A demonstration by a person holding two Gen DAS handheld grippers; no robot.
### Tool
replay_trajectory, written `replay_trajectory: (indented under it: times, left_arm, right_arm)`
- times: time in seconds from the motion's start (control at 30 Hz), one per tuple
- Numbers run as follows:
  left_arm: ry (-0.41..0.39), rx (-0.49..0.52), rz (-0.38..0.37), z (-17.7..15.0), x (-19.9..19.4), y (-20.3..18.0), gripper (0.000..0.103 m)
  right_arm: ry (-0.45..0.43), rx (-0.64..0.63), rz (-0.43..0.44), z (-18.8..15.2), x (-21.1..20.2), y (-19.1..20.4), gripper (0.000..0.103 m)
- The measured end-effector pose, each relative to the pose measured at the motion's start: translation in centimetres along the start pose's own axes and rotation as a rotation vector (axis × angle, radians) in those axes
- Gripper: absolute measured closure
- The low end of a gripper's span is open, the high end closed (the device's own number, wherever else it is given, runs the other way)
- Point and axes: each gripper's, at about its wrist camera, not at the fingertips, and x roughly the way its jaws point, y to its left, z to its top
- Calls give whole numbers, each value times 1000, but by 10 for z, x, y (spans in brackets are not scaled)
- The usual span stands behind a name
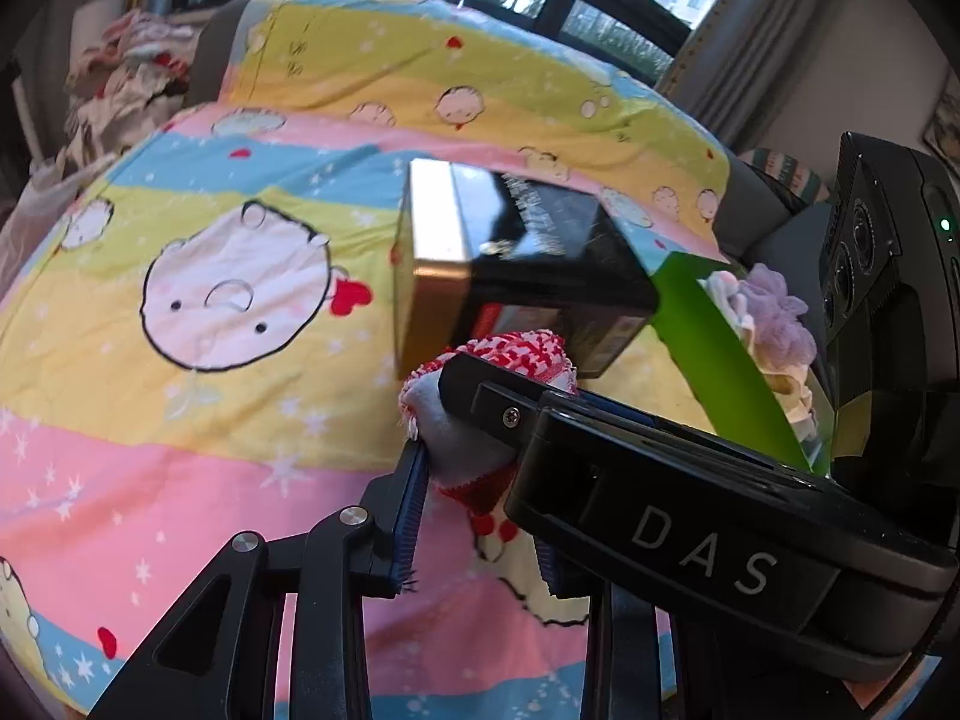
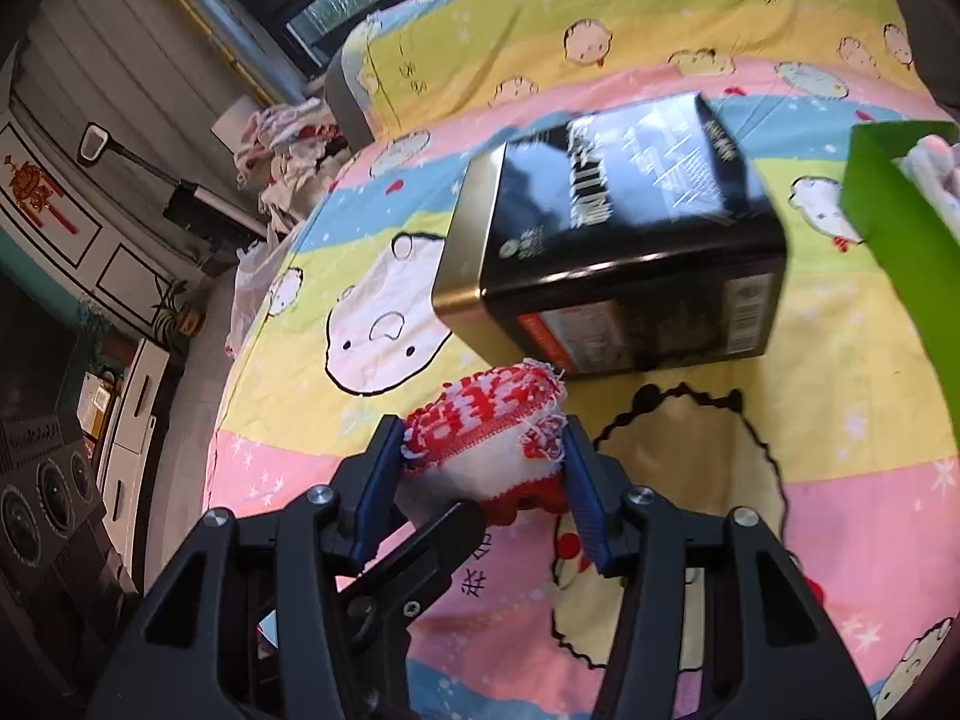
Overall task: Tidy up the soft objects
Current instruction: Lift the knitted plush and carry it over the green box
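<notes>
Red-and-white cloth (image 2: 486,438) sits bunched between the blue pads of the right gripper (image 2: 485,474), both pads touching its sides, so the right gripper is clamped on it, above the cartoon-print bed cover (image 2: 870,360). In the left wrist view the same cloth (image 1: 480,396) also lies between the left gripper (image 1: 480,510) fingers; the left pad (image 1: 411,510) touches its lower edge, the right pad is mostly hidden behind the other gripper's body marked DAS, so left grip cannot be confirmed. Black tin (image 2: 612,252) rests on the cover just behind the cloth. Green bag (image 1: 726,360) at right, cut off by the frame, holds pale soft items (image 1: 774,324), blurred.
</notes>
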Motion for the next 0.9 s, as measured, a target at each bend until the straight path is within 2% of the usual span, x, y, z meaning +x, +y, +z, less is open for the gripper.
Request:
replay_trajectory:
  times: [0.47,0.9]
  left_arm:
    - [-45,100,-15,-3,-6,-51,71]
    - [-63,185,-70,-8,-6,-97,71]
  right_arm:
    - [-123,17,-14,-6,-43,-24,49]
    - [-216,38,-72,-16,-85,-51,48]
